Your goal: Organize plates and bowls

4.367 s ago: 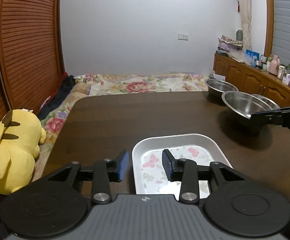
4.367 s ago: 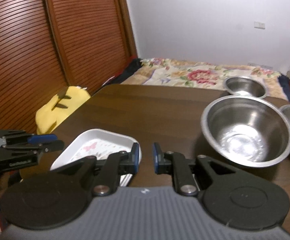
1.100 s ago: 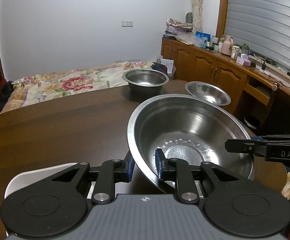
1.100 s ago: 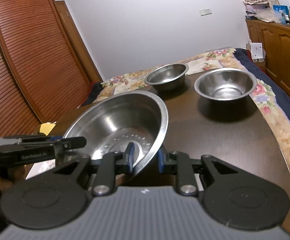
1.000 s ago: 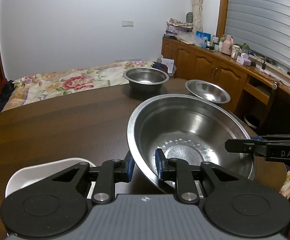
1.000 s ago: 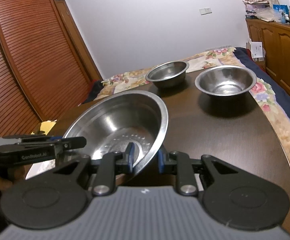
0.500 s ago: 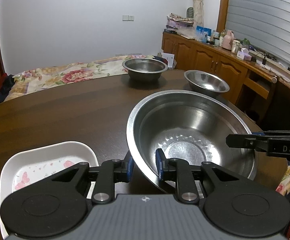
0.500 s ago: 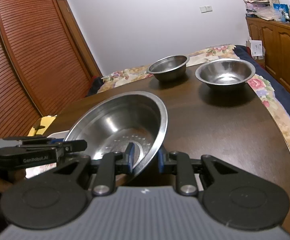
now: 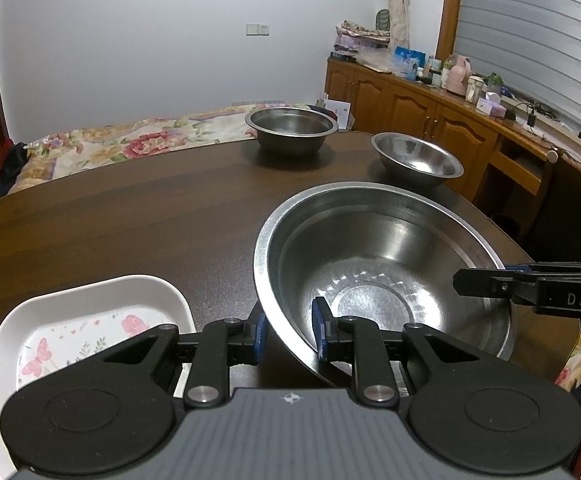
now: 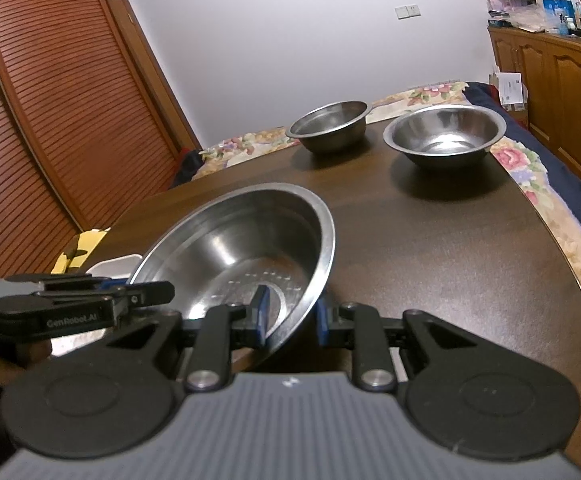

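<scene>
— Fingers first, please: what are they doing?

— Both pairs pinch the rim of one large steel bowl (image 9: pixel 382 276). On the left gripper (image 9: pixel 288 338), one blue-padded finger (image 9: pixel 319 334) sits inside the bowl wall and the other outside, pressing the near left part of the rim. The right gripper (image 10: pixel 288 320) clamps the opposite side of the same rim in the same way, one pad within and one without.

— Where is that bowl?

— Held between the two grippers over the near part of a dark wooden counter (image 9: pixel 130 220). In the right wrist view it looks tilted. Whether its base touches the counter I cannot tell.

— What lies around it?

— Just to its left, near the counter's front edge, rests a white rectangular plate (image 9: pixel 90 320) printed with pink butterflies and flowers; the left gripper partly covers it. At the far side of the counter stand two smaller steel bowls, well apart from the large one: a straight-sided bowl (image 9: pixel 291 130) further left, and a rounded bowl (image 9: pixel 416 158) near the right edge.

— And beyond the counter?

— A bed with a floral cover (image 9: pixel 130 140), a white wall, wooden cabinets (image 9: pixel 422 116) cluttered with bottles on the right, and slatted wooden doors (image 10: pixel 50 120) on the left.
</scene>
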Demonstrator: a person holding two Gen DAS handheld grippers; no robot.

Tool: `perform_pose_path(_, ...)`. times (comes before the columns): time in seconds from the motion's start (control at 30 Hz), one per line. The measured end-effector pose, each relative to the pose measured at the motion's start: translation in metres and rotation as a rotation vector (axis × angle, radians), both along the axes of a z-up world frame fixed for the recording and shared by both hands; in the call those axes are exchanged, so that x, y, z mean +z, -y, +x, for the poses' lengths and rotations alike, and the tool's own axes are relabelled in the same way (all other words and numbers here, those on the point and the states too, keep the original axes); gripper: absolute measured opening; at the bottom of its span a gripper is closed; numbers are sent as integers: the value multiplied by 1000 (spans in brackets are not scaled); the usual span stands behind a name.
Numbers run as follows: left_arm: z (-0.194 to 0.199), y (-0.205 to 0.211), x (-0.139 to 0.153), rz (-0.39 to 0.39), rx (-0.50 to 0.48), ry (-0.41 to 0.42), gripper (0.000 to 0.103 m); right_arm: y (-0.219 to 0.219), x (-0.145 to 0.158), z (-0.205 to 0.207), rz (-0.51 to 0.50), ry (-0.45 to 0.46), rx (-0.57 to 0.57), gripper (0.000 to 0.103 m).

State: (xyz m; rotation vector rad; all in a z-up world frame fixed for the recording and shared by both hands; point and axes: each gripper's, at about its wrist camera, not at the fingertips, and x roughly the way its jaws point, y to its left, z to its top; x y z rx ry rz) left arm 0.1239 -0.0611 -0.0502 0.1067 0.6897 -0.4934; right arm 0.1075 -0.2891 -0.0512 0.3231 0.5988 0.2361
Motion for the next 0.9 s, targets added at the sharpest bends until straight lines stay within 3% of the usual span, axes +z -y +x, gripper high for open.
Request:
perform_pose_path(0.57,1,-2,0,-1,5,5,27,-2,1,2,-17,4,-5,26)
perform_pose_path(0.9,4,-4,13,-4,21,49,45,9,13,3,-20,30,-35,29)
